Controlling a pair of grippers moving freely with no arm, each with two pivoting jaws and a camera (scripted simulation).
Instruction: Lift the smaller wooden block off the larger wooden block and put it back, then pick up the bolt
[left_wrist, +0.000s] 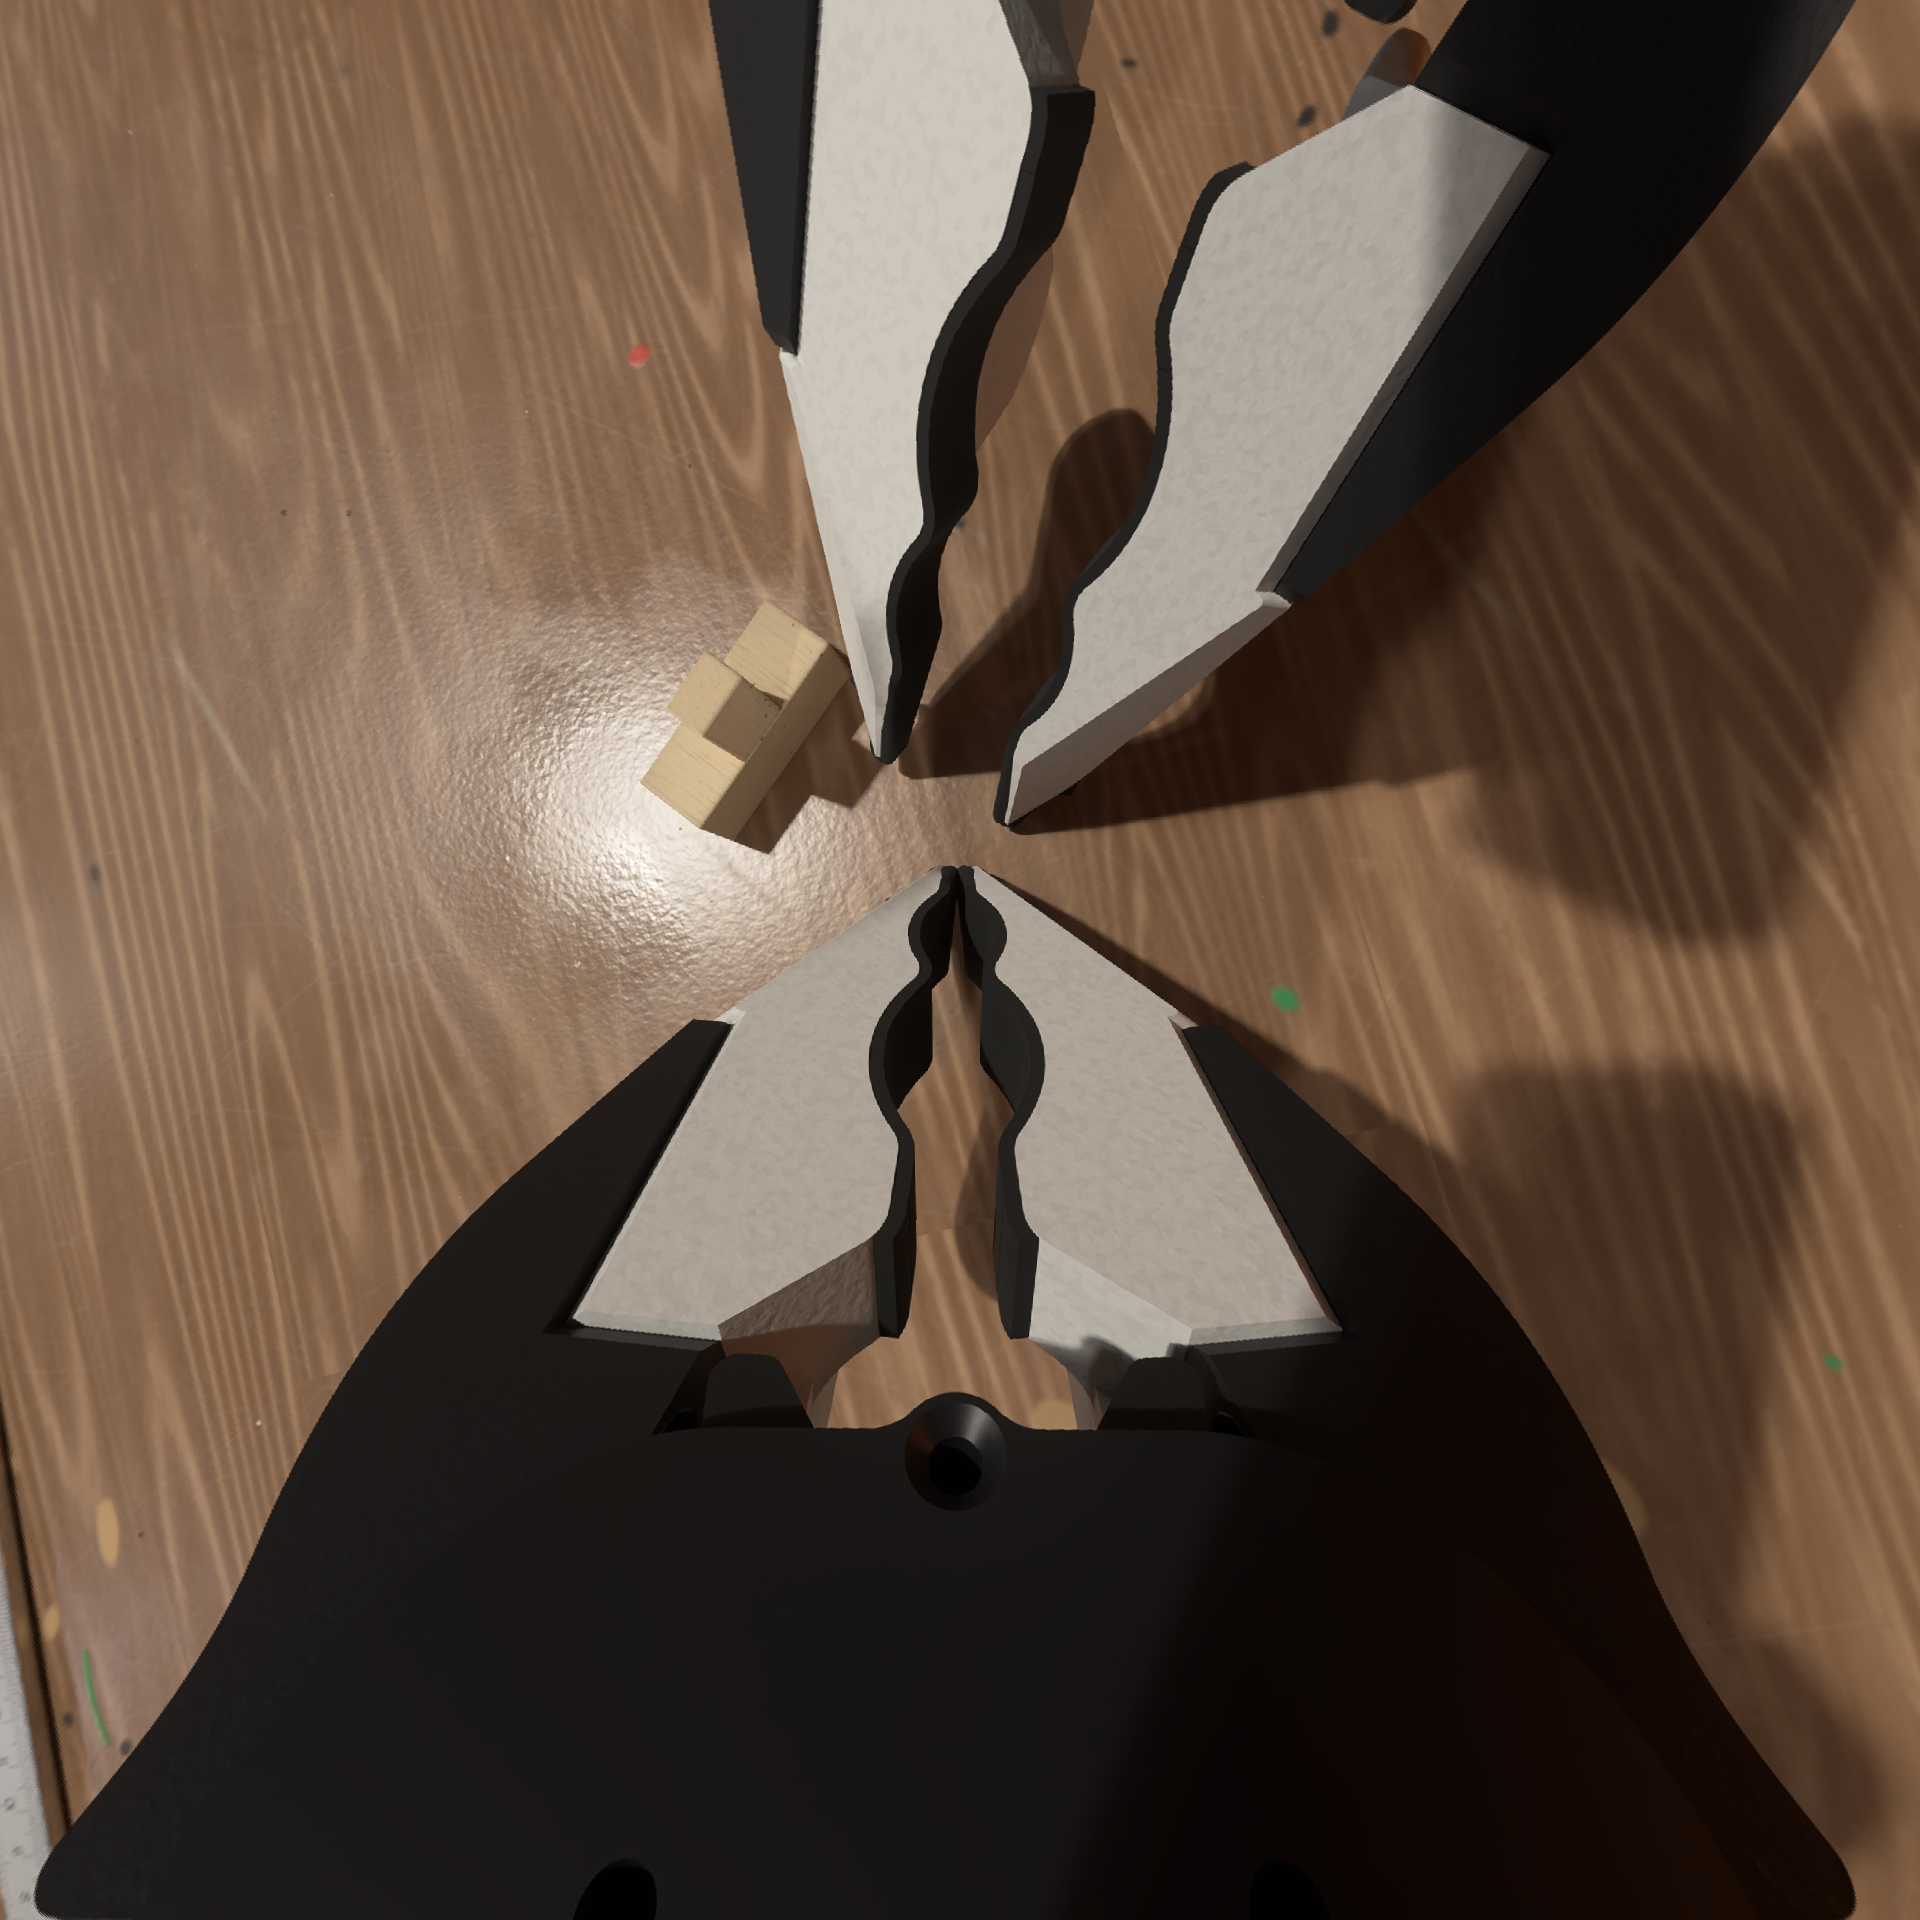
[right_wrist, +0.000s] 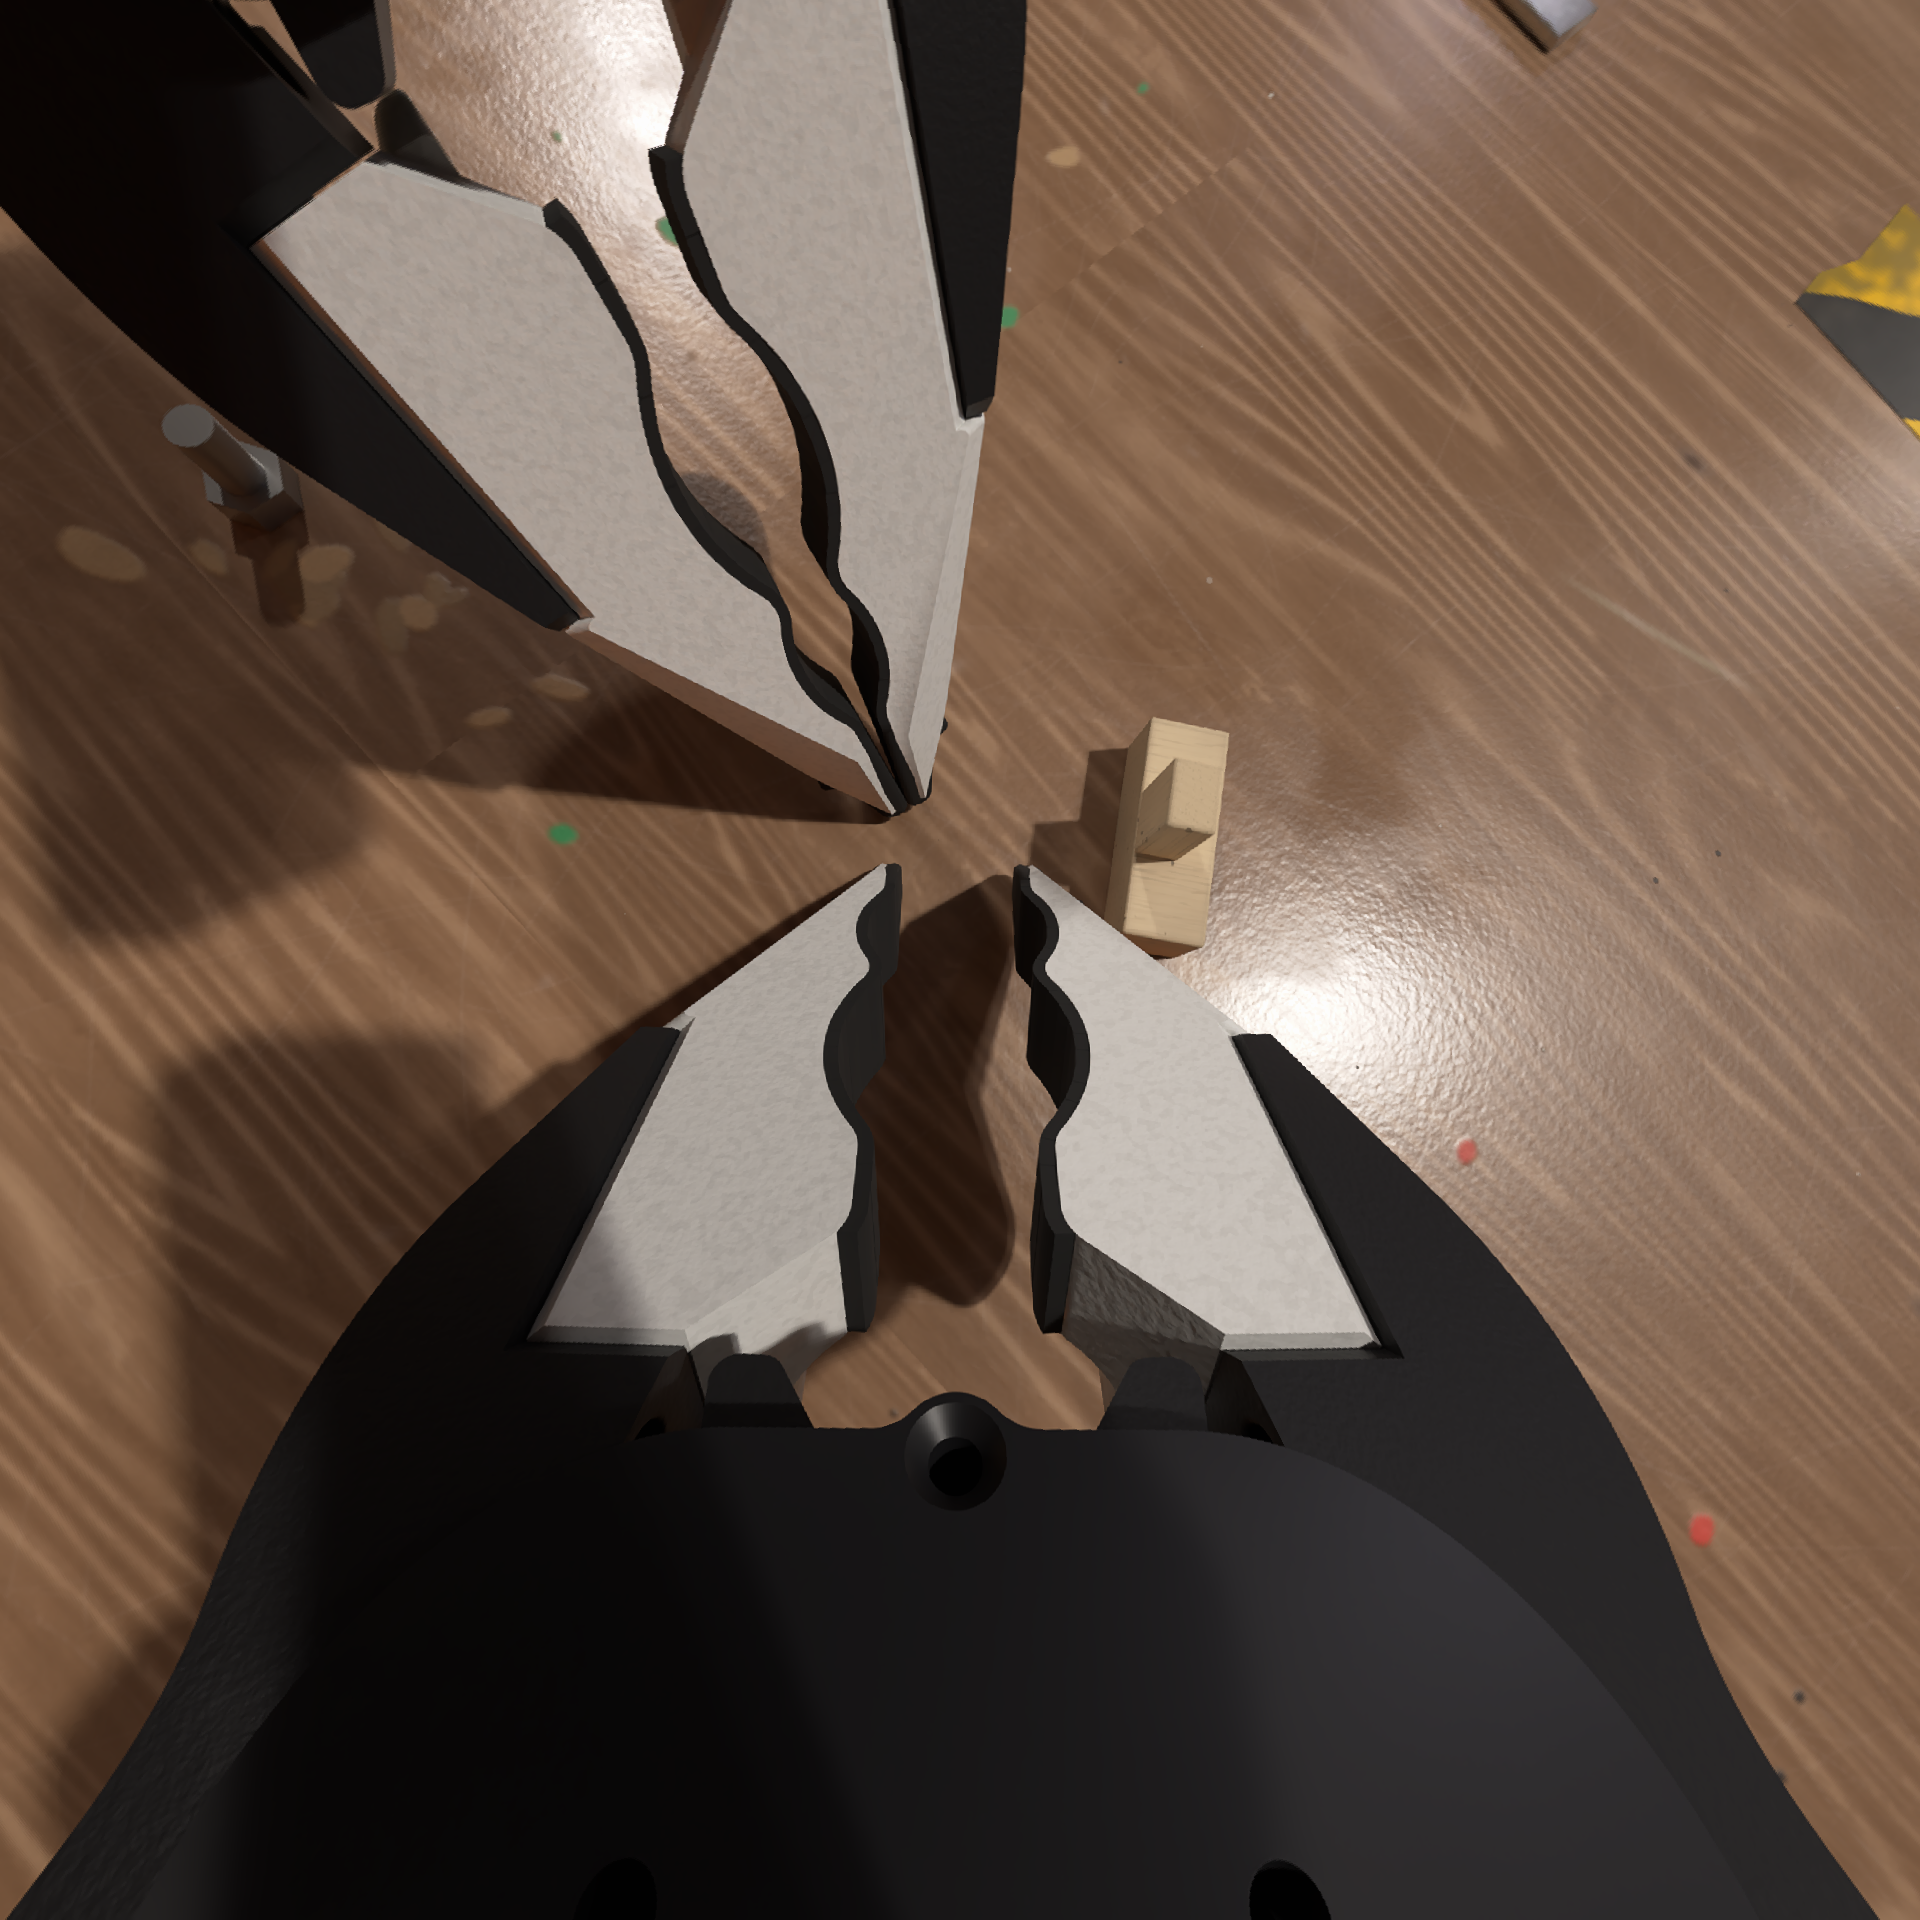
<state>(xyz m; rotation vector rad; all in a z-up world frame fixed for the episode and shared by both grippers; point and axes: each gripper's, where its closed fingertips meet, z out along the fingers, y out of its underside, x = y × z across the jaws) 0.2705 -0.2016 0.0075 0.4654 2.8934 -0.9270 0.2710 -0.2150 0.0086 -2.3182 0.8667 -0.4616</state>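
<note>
The larger wooden block (left_wrist: 698, 781) lies on the brown wooden table, and the smaller wooden block (left_wrist: 738, 712) rests crosswise on top of it. Both show in the right wrist view, the larger block (right_wrist: 1158, 894) with the smaller one (right_wrist: 1182, 812) on top. My left gripper (left_wrist: 956, 875) is shut and empty, with its tips just above the table to the right of the blocks. My right gripper (right_wrist: 956, 875) is open and empty, tip to tip with the left gripper (right_wrist: 902, 800), and the blocks lie just beside its right finger. A grey bolt (right_wrist: 234, 473) stands upright at the left.
The right gripper (left_wrist: 948, 787) fills the top of the left wrist view. A yellow and black object (right_wrist: 1870, 301) lies at the right edge, and a grey object (right_wrist: 1553, 16) at the top. A white strip (left_wrist: 12, 1766) runs along the table's left edge. Small paint spots dot the table.
</note>
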